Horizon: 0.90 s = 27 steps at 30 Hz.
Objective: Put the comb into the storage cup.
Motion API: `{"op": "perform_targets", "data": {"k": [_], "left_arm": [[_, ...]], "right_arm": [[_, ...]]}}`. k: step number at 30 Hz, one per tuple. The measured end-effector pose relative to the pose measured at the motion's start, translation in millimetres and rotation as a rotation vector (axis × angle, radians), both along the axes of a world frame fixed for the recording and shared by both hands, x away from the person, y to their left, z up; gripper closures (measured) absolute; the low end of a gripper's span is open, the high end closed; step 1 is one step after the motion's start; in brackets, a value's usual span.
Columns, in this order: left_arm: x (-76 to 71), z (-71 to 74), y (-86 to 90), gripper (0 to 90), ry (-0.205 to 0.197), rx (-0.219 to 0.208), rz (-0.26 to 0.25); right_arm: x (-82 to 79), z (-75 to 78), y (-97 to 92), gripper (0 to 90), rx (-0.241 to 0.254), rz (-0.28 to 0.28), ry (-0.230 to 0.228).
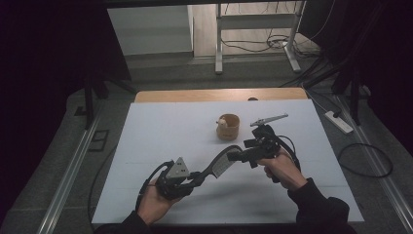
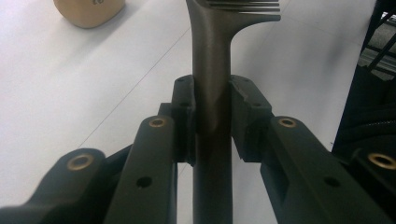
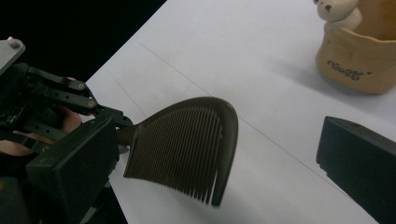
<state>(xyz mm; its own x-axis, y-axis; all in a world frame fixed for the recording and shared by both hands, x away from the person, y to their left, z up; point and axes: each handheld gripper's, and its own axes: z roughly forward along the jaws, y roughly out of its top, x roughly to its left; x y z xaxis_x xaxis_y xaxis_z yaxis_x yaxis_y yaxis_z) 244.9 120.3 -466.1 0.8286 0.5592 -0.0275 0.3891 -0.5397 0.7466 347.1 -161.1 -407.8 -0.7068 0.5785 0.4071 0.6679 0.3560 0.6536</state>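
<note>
White table surface (image 1: 160, 146); tan cup (image 1: 229, 127) holding a small figure, centre of the high view; wooden strip (image 1: 195, 95) along the far edge; power strip (image 1: 339, 122), right; desk frame (image 1: 255, 29), top.

The white table top (image 1: 160, 141) lies bare across the left half and along the upper edge of the high view, so a hand could pass freely there. Right of centre, the tan cup (image 1: 228, 126) with a small figure in it stands as the one fixed obstacle on the surface. Just below it, the dark comb (image 1: 221, 165) stretches diagonally from the left gripper (image 1: 197, 178), which clamps its handle, up toward the right gripper (image 1: 239, 156), barring the middle lane. In the right gripper view the comb's toothed head (image 3: 187, 144) sits between that gripper's spread jaws, with bare table beyond it toward the cup.
</note>
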Motion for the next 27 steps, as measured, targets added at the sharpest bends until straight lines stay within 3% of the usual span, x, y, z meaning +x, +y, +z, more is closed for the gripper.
{"op": "perform_targets", "data": {"k": [22,27], "left_arm": [[-2.1,0.4,-1.8,72.0,-0.016,-0.002,-0.01],[-2.3,0.4,-1.4,72.1,-0.023,-0.001,-0.004]], "right_arm": [[14.4,-6.6,19.6,0.2,0.015,0.035,0.067],[16.5,-6.3,14.3,26.7,0.065,0.033,0.091]]}}
